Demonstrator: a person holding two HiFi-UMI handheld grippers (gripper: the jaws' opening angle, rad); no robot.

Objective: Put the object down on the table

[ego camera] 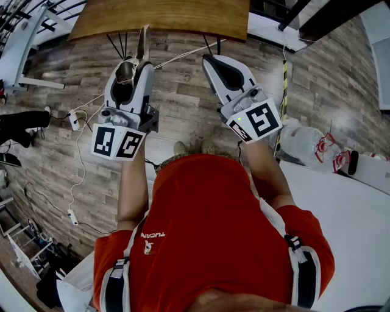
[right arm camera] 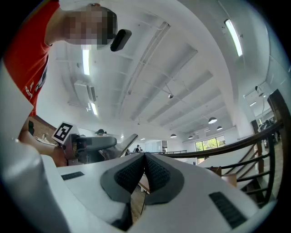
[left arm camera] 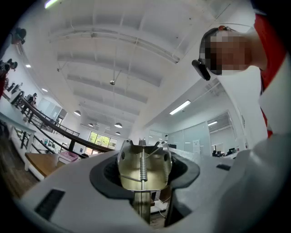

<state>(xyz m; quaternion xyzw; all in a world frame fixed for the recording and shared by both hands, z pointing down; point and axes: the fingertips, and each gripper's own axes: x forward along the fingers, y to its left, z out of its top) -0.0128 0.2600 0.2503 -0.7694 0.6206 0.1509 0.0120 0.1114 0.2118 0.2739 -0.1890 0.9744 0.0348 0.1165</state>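
My left gripper is shut on a steel spring-hinged tool. The tool's hinge end, with its coil spring, sits between the jaws, and a flat steel arm sticks out past them toward the wooden table. The gripper and tool hang in the air above the floor, short of the table's edge. My right gripper is beside it on the right. Its ribbed pads are pressed together with nothing between them, so it is shut. The right gripper view also shows the left gripper and the tool's arm.
A wood-plank floor lies below the grippers, with white cables and a power strip at left. A white table with a large plastic bottle stands at right. Black table legs show under the wooden table.
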